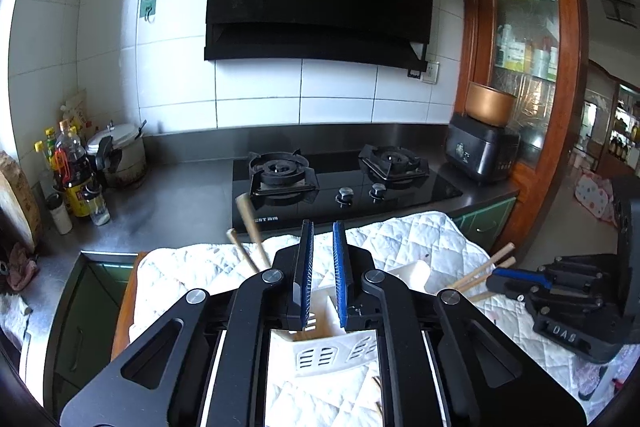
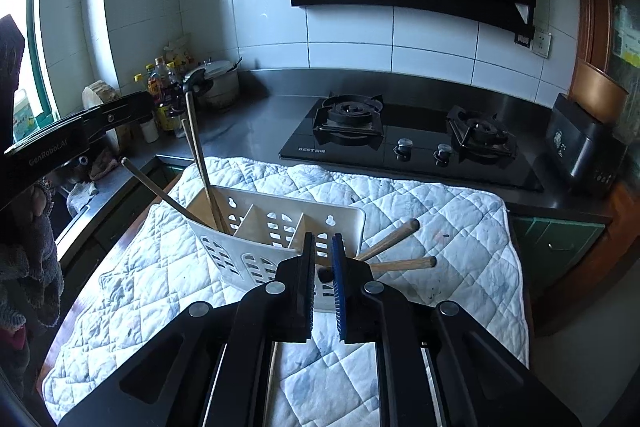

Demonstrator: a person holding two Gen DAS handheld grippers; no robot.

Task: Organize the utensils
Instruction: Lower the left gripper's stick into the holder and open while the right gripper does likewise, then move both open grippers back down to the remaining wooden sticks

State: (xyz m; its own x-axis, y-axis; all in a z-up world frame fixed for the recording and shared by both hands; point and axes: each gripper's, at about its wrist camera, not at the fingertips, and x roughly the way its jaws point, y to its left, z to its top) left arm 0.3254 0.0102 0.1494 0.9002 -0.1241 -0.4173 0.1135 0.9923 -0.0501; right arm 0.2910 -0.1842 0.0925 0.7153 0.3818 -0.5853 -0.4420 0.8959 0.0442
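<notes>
A white quilted cloth (image 2: 420,203) covers the work surface in front of the black glass gas hob (image 2: 408,135). On the cloth stands the white slotted plastic utensil caddy (image 2: 256,227), tilted, with wooden-handled utensils (image 2: 198,151) upright in its left compartment and two wooden handles (image 2: 396,231) jutting from its right end. My left gripper (image 1: 322,227) and right gripper (image 2: 323,239) hang over the caddy, jaws nearly together, gripping nothing.
</notes>
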